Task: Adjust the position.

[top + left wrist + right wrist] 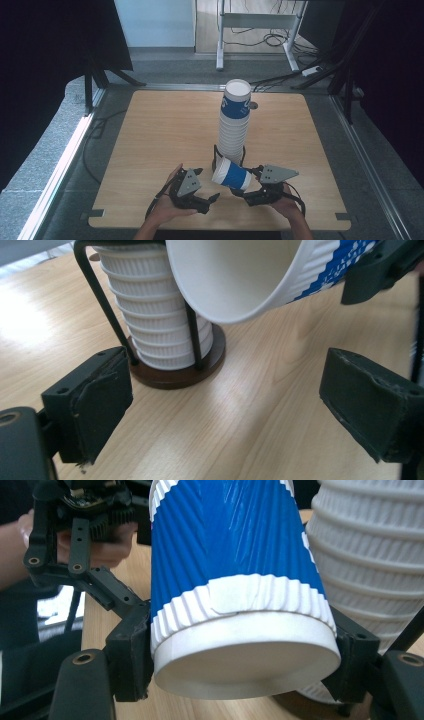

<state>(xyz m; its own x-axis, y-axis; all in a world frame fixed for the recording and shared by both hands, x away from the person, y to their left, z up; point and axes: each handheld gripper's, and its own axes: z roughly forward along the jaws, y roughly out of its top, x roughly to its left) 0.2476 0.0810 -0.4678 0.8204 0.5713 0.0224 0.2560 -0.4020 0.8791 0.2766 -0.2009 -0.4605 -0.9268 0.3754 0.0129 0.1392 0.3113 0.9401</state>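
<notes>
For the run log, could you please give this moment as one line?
right gripper: shut on blue cup | left gripper: open, empty | cup stack: upright in holder | table

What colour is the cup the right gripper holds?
Blue ribbed cup with white bands at both ends; right gripper view shows it best.

From above I see my right claw (248, 181) gripping a blue-and-white paper cup (231, 174) on its side, mouth toward my left claw (209, 188), which stands open just beside it, below the tall cup stack (234, 122) on the worktop (165, 130).
</notes>
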